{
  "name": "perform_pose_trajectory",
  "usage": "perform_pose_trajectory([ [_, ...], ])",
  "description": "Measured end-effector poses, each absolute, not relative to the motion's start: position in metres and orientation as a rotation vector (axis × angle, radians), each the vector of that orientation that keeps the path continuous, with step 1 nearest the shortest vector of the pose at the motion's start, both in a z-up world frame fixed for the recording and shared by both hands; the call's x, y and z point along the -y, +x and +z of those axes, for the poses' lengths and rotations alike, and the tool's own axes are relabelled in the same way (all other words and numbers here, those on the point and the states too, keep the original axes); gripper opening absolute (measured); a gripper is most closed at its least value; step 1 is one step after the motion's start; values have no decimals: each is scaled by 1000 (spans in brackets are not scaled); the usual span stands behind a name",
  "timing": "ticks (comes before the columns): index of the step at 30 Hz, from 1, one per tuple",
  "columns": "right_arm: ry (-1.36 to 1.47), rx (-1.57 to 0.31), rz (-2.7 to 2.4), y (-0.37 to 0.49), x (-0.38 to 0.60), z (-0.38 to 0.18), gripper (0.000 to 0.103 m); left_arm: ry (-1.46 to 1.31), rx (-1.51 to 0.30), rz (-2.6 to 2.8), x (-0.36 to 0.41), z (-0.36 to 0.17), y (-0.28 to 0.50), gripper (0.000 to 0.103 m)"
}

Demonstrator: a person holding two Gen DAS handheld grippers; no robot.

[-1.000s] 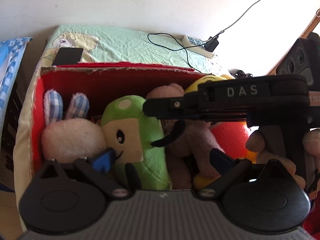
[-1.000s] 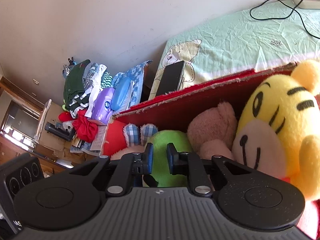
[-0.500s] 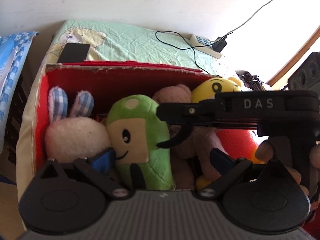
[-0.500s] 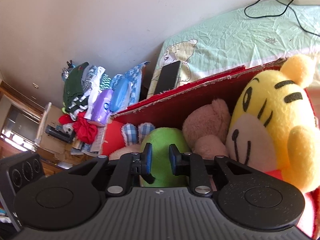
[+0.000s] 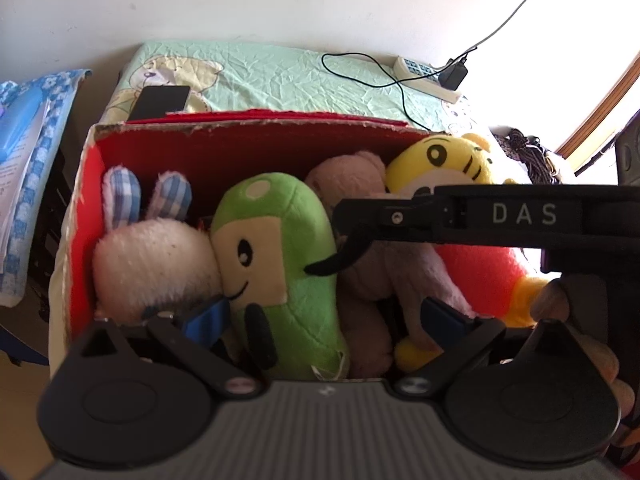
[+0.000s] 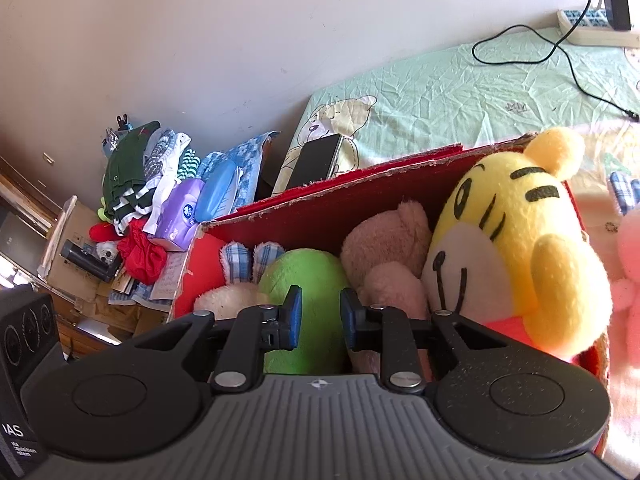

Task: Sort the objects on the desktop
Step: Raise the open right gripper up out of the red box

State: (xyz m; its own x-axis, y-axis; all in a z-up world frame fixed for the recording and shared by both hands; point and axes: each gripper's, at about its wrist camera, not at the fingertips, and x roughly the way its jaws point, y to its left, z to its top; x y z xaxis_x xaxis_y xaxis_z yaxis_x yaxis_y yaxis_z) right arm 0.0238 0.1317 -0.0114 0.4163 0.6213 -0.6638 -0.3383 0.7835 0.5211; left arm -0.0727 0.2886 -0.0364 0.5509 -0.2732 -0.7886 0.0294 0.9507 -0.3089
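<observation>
A red cardboard box [image 5: 280, 122] holds a white bunny [image 5: 156, 260], a green plush [image 5: 280, 248], a brown bear [image 5: 352, 176] and a yellow tiger [image 5: 440, 160]. My left gripper [image 5: 324, 316] hangs wide open over the box's near edge, the green plush's lower body between its fingers but not gripped. My right gripper [image 6: 320, 316] is over the green plush [image 6: 308, 280], fingers slightly apart with nothing seen between them. Seen side-on from the left wrist, the right gripper [image 5: 348, 220] has the plush's black arm reaching up to its tip. A hand [image 5: 560, 300] holds it.
The box stands on a green bedsheet with a black phone [image 6: 316, 160] behind it and a power strip [image 6: 592, 28] with cables at the far end. A pink plush [image 6: 628, 280] lies right of the box. Clothes [image 6: 136, 184] and a tissue pack [image 6: 180, 216] pile up to the left.
The right gripper's fingers have parted a little and it has drawn back to the right. The left wrist view has risen slightly, showing more of the box and the tiger.
</observation>
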Motion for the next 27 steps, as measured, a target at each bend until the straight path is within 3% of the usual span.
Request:
perform_pose_trajectory([
  [27, 363, -951, 630, 14, -123, -23, 23, -232, -1041, -127, -278, -50, -66, 102],
])
